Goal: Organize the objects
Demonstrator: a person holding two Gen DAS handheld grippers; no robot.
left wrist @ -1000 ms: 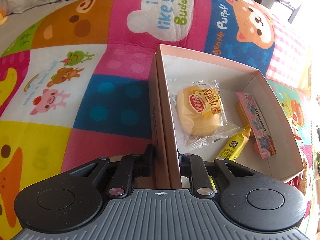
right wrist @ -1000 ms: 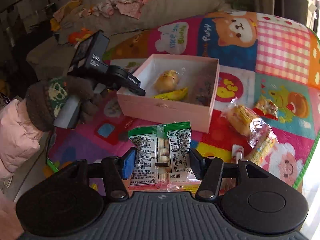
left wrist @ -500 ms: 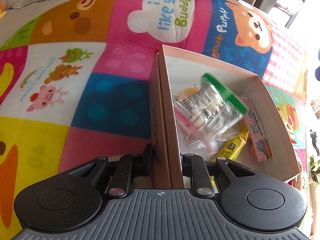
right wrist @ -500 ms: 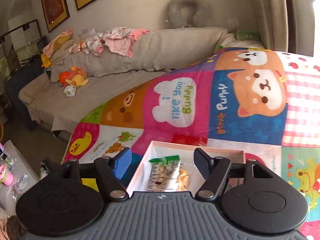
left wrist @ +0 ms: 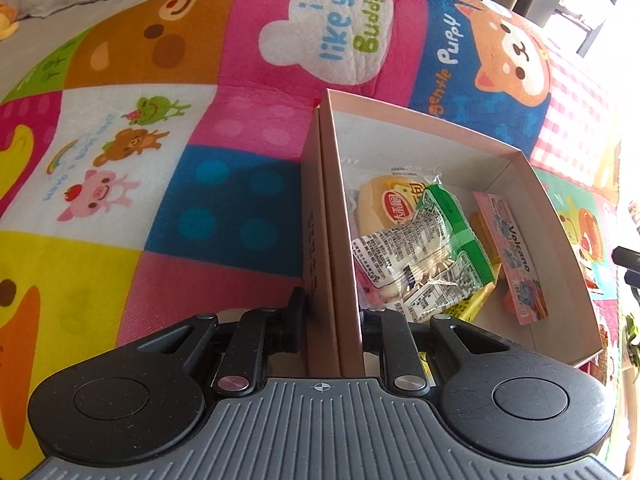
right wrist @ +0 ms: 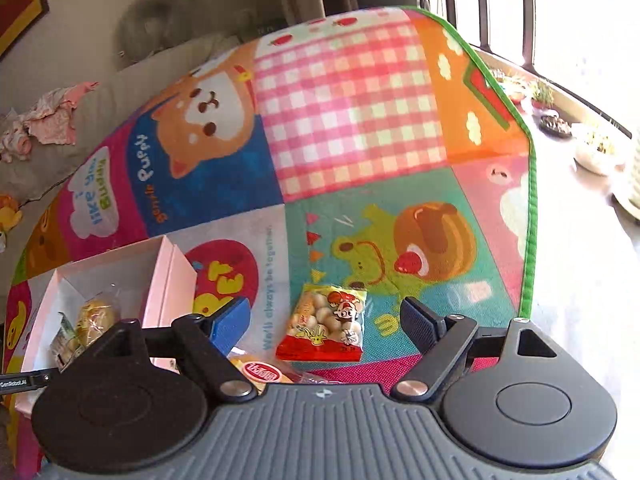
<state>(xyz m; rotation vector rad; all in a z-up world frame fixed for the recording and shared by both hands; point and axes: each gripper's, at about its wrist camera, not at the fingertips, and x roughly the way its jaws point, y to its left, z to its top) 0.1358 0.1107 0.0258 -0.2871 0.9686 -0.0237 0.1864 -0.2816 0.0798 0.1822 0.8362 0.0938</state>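
My left gripper (left wrist: 334,308) is shut on the near wall of the pink box (left wrist: 332,216), one finger outside and one inside. In the box lie a green-edged snack bag (left wrist: 432,256), a yellow bun packet (left wrist: 390,200), a pink Volcano packet (left wrist: 510,248) and a yellow sachet (left wrist: 470,306). My right gripper (right wrist: 326,318) is open and empty above the mat. A red and yellow snack bag (right wrist: 326,330) lies between its fingers. The pink box (right wrist: 160,280) shows at the left of the right wrist view.
The colourful play mat (right wrist: 352,128) covers the surface, with its green edge (right wrist: 530,208) at the right. Another bun packet (right wrist: 262,372) lies just under the right gripper. Plant pots (right wrist: 596,152) stand beyond the mat edge. A grey sofa (right wrist: 80,120) is behind.
My right gripper let go of the green-edged snack bag, which now lies in the box. It then swung right over the mat and stands open above the red and yellow snack bag.
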